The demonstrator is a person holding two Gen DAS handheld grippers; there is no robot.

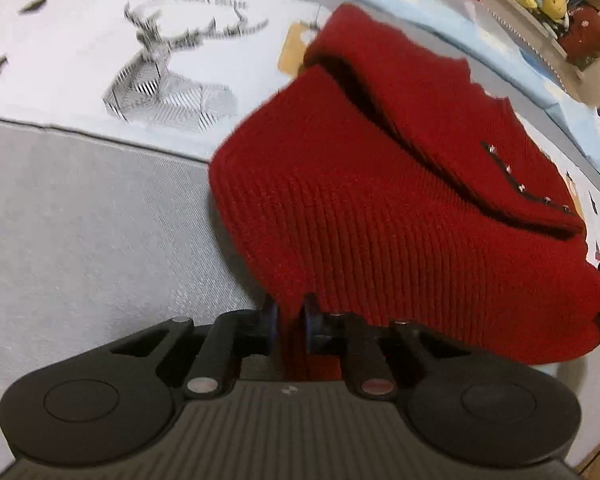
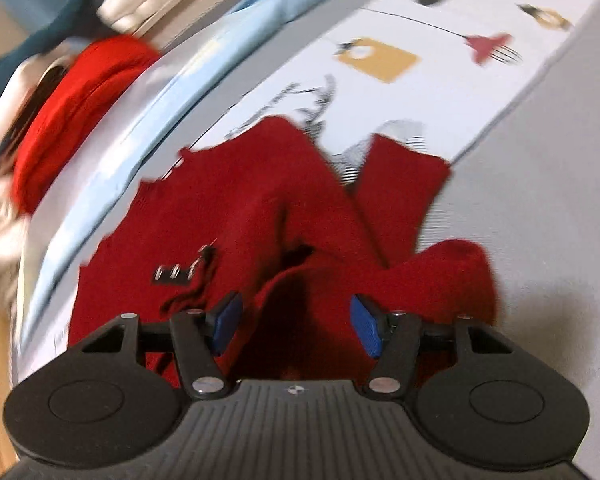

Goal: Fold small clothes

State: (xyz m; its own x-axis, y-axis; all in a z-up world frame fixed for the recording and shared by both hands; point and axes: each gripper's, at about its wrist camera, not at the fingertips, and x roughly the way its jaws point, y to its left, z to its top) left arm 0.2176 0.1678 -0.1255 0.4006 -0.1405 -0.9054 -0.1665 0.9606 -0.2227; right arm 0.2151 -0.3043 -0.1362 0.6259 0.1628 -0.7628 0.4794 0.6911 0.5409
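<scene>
You will find no legible text: the script line above the deer print [image 1: 164, 76] on the white cloth [image 1: 80, 32] is too blurred to read.

Support surface: grey fabric-covered bed [image 1: 80, 216]. White printed sheet [image 1: 80, 40] spread across far part, bearing striped deer graphic [image 1: 160, 80] (plus small yellow and red motifs). Pale blue cloth [image 2: 112, 148] along far edge. Dark red knit sweater [image 1: 380, 200] lies crumpled across grey surface and sheet.
</scene>
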